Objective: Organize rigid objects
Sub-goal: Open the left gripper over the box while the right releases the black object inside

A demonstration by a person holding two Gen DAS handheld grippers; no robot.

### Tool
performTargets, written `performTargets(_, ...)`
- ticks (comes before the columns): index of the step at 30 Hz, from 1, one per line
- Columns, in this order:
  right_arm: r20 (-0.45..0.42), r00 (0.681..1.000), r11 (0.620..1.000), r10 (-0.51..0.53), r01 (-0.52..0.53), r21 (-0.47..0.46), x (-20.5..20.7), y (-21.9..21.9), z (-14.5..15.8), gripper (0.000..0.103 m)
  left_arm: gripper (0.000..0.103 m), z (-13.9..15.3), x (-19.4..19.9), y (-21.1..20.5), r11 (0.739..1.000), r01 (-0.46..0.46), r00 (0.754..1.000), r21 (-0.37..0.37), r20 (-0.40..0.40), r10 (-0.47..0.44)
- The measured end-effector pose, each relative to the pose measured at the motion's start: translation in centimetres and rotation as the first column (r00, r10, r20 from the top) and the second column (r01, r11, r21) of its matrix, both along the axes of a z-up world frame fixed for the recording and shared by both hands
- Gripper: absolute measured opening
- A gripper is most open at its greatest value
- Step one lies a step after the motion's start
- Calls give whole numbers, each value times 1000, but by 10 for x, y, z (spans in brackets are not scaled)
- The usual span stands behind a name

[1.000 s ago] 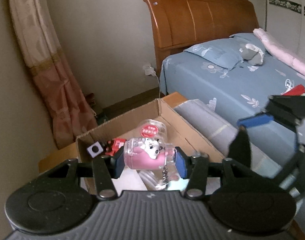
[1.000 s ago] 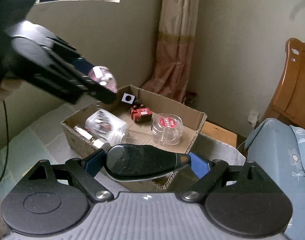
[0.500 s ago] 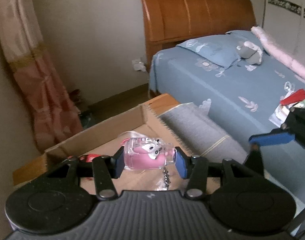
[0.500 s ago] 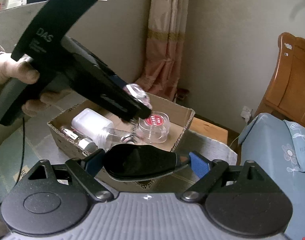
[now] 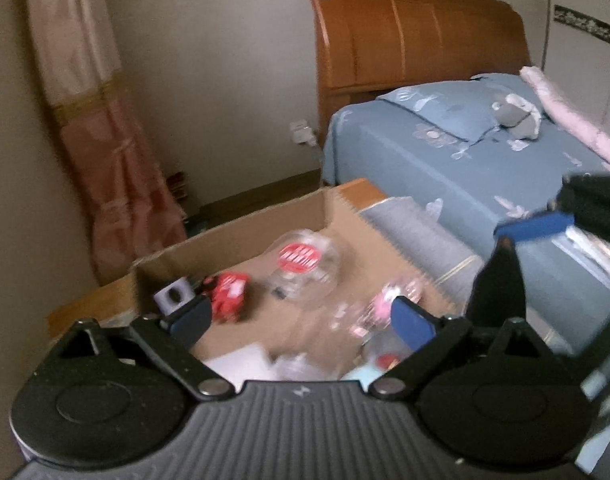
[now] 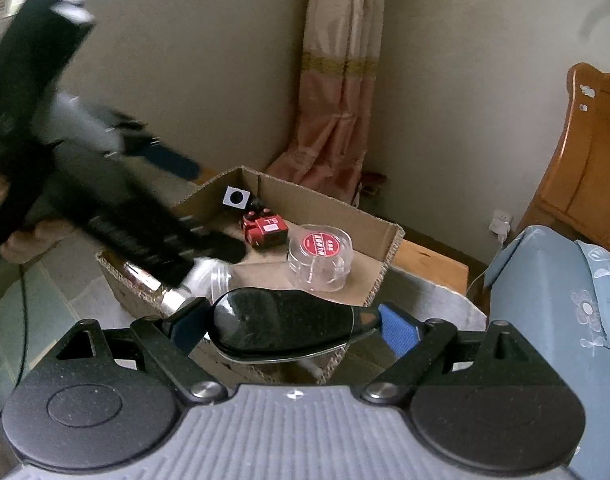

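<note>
Fingers [image 5: 411,322] over one box [image 5: 241,236]

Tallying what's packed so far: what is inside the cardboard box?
In the cardboard box: red toy, clear red-labelled tub, small grey cube, blurred pink item. The left hand-held gripper hides the near-left part.

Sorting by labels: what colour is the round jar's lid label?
Red with white lettering on the clear round jar; right wrist view shows it best.

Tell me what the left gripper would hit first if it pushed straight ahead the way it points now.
Probably the blurred pink-and-clear plastic container inside the brown cardboard box; depth is unclear. The left gripper has just been opening, its pads off the container.
</note>
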State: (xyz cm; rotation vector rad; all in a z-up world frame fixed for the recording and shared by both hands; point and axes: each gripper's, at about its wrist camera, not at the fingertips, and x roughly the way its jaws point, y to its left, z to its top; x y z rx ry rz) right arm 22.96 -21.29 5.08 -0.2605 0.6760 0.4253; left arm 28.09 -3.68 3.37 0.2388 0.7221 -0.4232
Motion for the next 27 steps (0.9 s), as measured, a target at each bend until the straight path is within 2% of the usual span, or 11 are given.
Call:
performTargets(8, -41, 999, 1000, 10, -10, 10, 31, 29, 4, 93, 96, -12, -23, 52, 998, -69, 998, 2, 0, 69)
performTargets(16, -148, 989, 1000, 14, -14, 2, 71, 67, -2, 93, 96, -21, -35, 67, 996, -70, 998, 63, -4, 70)
performTargets(27, -303, 952, 998, -46, 34, -47, 124, 114, -24, 93, 96, -23, -42, 81, 992, -100, 995, 80, 21, 99)
